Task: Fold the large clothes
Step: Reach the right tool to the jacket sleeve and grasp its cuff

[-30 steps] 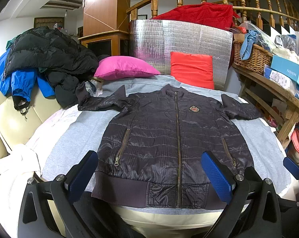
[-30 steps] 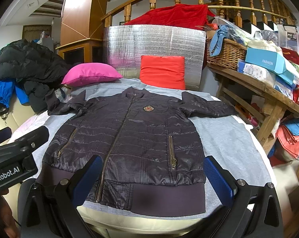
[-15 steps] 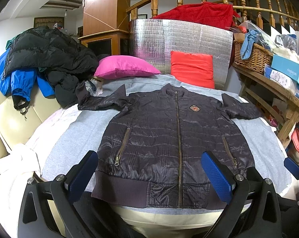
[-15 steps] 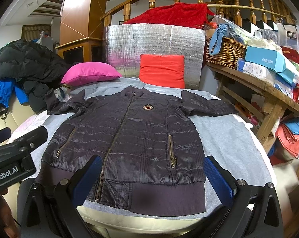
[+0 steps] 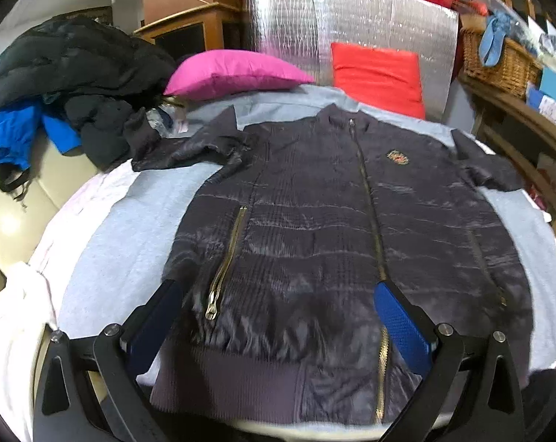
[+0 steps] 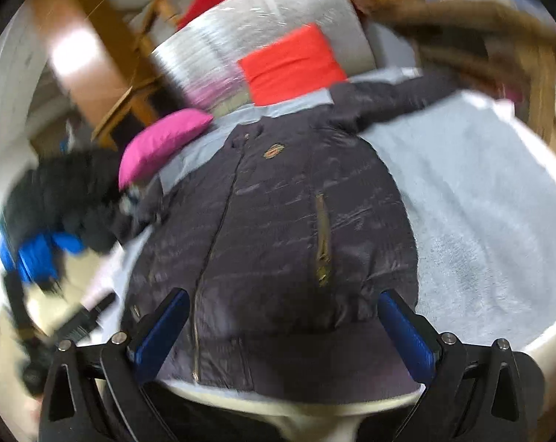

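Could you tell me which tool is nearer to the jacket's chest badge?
Cannot tell: both tools, left and right, hover open over the jacket's hem, far from the chest badge.

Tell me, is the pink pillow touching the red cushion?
Apart. The left wrist view shows the pink pillow ending left of the red cushion, with silver foil panel and grey sheet visible between them.
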Demonstrator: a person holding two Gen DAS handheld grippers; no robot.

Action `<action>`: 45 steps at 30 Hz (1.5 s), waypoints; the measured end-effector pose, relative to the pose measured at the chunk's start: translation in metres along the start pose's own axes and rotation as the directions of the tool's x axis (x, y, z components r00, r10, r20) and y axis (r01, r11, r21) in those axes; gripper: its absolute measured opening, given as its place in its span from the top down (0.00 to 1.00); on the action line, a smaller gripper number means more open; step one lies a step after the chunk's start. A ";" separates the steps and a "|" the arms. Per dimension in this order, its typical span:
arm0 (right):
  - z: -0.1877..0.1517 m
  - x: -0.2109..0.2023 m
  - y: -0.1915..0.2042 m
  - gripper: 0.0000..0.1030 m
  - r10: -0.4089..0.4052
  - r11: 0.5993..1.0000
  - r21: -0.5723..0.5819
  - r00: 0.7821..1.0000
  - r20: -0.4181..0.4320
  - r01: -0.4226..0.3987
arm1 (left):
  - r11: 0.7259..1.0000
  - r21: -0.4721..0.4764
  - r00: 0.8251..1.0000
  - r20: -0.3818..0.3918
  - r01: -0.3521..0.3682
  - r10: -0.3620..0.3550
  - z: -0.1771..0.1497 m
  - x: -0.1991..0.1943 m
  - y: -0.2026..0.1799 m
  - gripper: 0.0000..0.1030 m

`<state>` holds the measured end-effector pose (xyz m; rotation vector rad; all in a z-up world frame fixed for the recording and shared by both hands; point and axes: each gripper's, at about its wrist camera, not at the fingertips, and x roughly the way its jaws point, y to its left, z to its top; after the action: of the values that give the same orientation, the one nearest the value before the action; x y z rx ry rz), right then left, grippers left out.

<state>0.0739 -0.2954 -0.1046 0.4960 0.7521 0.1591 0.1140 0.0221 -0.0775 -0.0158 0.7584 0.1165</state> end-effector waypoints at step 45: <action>0.414 0.159 -0.059 0.88 -0.231 0.967 -0.041 0.930 0.285 0.253 | 0.997 -0.061 0.991 -0.123 0.040 -0.047 0.049 0.186 -0.038 0.00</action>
<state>0.4716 -0.4519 0.0261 0.3382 0.5230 -0.1116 0.2853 0.0051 -0.1707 -0.0958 0.8789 0.0965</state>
